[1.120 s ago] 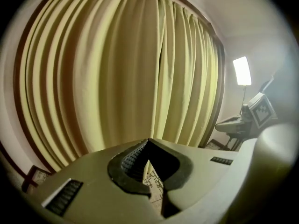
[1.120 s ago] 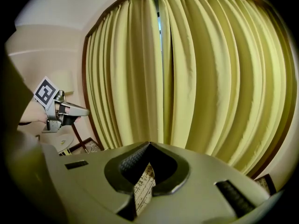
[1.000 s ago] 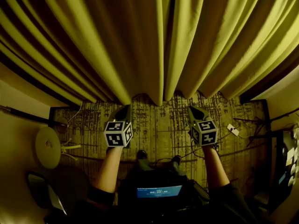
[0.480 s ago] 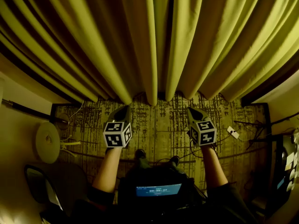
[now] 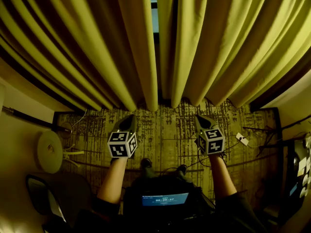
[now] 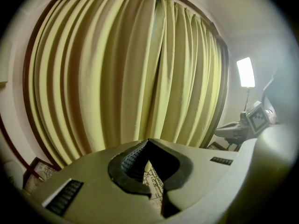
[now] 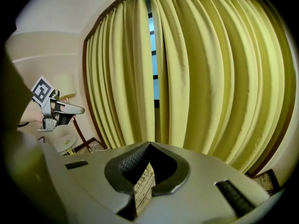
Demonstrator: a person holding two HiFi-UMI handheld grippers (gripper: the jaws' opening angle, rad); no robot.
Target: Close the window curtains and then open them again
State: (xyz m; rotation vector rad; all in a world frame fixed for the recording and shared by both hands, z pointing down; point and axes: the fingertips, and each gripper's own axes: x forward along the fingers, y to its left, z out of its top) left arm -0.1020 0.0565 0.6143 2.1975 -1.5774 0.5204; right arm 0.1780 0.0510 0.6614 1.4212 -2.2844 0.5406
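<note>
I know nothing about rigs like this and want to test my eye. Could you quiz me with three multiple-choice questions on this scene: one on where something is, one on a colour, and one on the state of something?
1. Where does the strip of window show?
A. Between the two curtains, at the middle
B. At the far left edge
C. Below the hems

2. What colour are the curtains?
A. Blue
B. Yellow-green
C. Red

3. How do the jaws of the left gripper and the right gripper stand?
A. Wide open
B. Clamped on curtain cloth
C. Shut, with nothing between them

Answers:
1 A: the pale blue strip sits where the two curtains almost meet.
2 B: every fold is yellow-green.
3 C: in each gripper view the jaws meet, and they are well short of the cloth.
</note>
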